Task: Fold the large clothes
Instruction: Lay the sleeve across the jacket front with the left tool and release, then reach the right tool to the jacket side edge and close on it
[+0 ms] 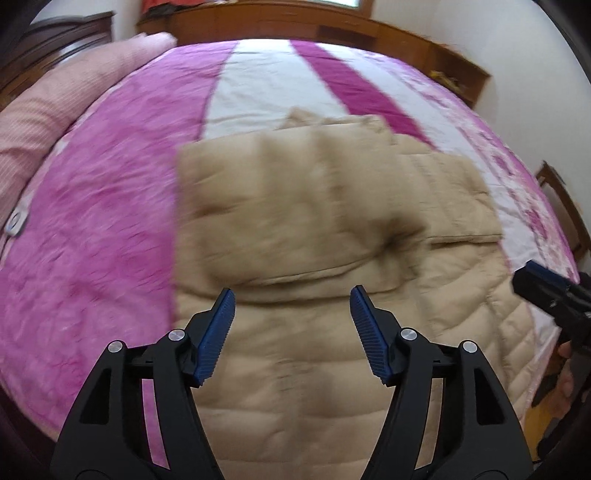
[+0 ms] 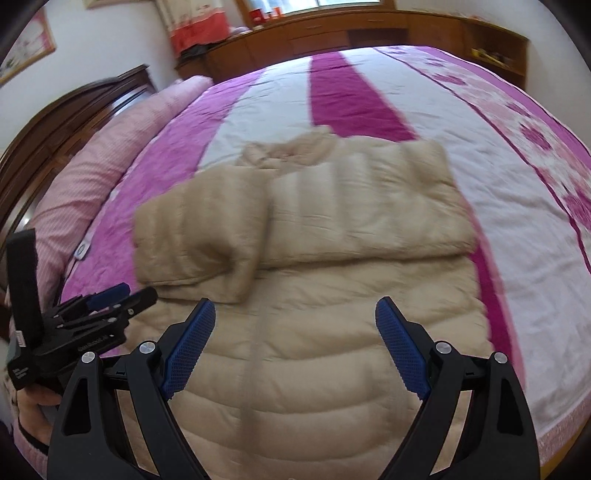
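Note:
A beige quilted puffer jacket [image 1: 314, 332] lies on the bed, its body toward me. Both sleeves are folded across the chest; the left sleeve [image 2: 199, 236] lies over the right one [image 2: 369, 206]. The hood [image 2: 295, 147] is bunched at the far end. My left gripper [image 1: 291, 299] is open and empty, hovering above the jacket's middle. My right gripper [image 2: 295, 310] is open and empty above the lower body of the jacket [image 2: 303, 369]. The left gripper also shows at the left edge of the right wrist view [image 2: 110, 299]. The right gripper shows at the right edge of the left wrist view [image 1: 543, 284].
The bed has a pink, magenta and white striped quilt [image 1: 92, 221]. A pink striped rolled duvet [image 2: 96, 177] lies along the dark wooden headboard [image 2: 55, 129] at left. Wooden cabinets [image 2: 351, 33] run behind the bed. A wooden chair [image 1: 561, 199] stands at right.

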Tool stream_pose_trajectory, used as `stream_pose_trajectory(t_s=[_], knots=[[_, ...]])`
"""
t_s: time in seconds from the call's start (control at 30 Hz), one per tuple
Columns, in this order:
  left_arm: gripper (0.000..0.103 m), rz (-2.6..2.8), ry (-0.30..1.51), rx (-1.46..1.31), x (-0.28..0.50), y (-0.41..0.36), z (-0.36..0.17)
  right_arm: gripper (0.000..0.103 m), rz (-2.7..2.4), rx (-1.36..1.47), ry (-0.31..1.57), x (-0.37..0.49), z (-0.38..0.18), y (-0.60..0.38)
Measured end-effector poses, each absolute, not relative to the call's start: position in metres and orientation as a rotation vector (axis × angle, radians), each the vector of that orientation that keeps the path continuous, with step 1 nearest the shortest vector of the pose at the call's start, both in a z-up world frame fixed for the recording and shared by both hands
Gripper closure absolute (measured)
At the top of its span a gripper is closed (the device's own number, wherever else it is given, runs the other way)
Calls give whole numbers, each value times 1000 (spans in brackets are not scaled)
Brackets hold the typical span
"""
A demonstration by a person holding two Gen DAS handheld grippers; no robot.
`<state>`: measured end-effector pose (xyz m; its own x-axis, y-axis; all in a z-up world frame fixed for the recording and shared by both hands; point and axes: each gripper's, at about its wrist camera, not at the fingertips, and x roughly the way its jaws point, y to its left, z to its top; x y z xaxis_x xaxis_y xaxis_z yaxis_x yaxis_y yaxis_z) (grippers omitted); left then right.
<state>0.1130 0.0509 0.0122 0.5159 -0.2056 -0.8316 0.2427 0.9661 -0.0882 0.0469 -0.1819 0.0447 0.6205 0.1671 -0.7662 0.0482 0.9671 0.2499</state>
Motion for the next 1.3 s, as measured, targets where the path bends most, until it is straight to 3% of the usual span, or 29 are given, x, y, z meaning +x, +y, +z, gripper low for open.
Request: stream_pose_trajectory(t_s=[0.43, 0.93, 1.0, 1.1, 1.3], knots=[[38, -162, 1047, 0, 119, 129, -11, 17, 268, 146, 897, 89, 51, -62], [38, -122, 1054, -30, 115, 162, -27, 18, 247, 62, 1006, 149, -1, -2], [38, -127, 1046, -31, 115, 161, -27, 29, 222, 46, 1024, 153, -7, -2], [38, -126, 1051, -47, 118, 160, -31, 36, 195, 48, 1045, 159, -18, -5], [38, -126, 1071, -54, 119, 152, -39, 79, 214, 70, 1046, 159, -16, -16]])
